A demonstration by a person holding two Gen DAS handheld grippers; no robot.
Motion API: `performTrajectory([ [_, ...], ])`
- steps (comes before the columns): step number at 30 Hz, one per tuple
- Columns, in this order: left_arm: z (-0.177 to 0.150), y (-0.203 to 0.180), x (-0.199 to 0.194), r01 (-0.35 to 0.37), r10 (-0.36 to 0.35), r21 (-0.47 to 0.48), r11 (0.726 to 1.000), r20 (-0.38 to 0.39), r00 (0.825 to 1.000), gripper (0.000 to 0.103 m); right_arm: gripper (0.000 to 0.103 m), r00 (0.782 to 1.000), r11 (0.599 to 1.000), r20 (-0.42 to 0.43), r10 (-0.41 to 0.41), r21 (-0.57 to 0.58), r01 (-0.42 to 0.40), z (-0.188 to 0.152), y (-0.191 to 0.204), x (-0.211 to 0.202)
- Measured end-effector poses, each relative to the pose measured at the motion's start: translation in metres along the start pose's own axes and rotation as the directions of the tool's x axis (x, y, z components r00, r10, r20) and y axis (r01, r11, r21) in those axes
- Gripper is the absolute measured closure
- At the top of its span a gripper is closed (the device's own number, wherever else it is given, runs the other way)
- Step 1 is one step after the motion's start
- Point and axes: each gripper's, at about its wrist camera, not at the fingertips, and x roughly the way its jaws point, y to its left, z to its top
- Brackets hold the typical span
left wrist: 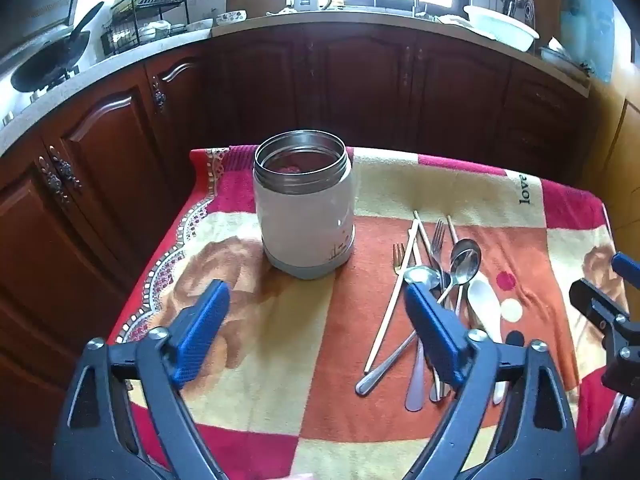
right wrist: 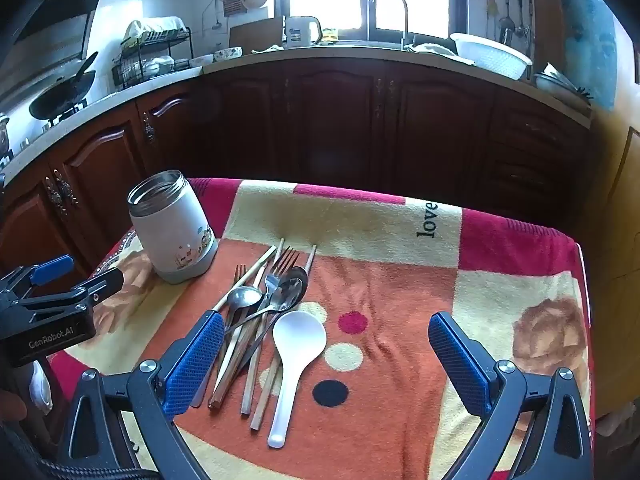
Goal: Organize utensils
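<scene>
A white jar (left wrist: 306,216) with an open steel mouth stands upright on the patterned towel (left wrist: 280,344); the right wrist view has the jar (right wrist: 174,226) at the far left. Beside it lies a pile of utensils (left wrist: 436,292): metal spoons (right wrist: 244,298), forks (right wrist: 280,268), wooden chopsticks (right wrist: 256,364) and a white plastic spoon (right wrist: 298,344). My left gripper (left wrist: 316,308) hovers open over the towel in front of the jar, nothing between its fingers. My right gripper (right wrist: 326,344) is open above the pile's right side, with the white spoon between its spread fingers, untouched.
The towel-covered table (right wrist: 520,240) ends ahead, with dark wooden cabinets (right wrist: 340,120) beyond. On the counter stand a dish rack (right wrist: 152,52), a wok (right wrist: 64,92), a white basin (right wrist: 492,54) and a faucet (right wrist: 388,0). My right gripper shows at the left view's right edge (left wrist: 608,304).
</scene>
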Motion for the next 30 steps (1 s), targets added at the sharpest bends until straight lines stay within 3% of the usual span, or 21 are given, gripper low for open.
performTrajectory([
  [3,-0.004,-0.005,-0.005,-0.016,0.016,0.015,1.0,0.023,1.0,0.016,0.001,1.0,1.0,-0.01,0.011,0.0,-0.011,0.001,0.0,0.002],
  [6,-0.001,-0.016,-0.003,-0.024,0.025,0.024,0.999,-0.008,1.0,0.016,0.001,1.0,1.0,-0.004,-0.008,0.0,0.008,-0.001,0.001,0.005],
  [14,-0.003,-0.009,0.001,0.025,-0.025,0.01,1.0,-0.025,0.999,0.016,0.001,1.0,1.0,-0.028,-0.005,0.005,0.006,-0.002,-0.002,0.009],
  [30,-0.005,-0.005,0.005,0.035,-0.036,-0.025,0.999,-0.057,0.998,0.017,0.001,1.0,1.0,-0.016,0.006,0.022,-0.006,-0.004,-0.004,0.008],
])
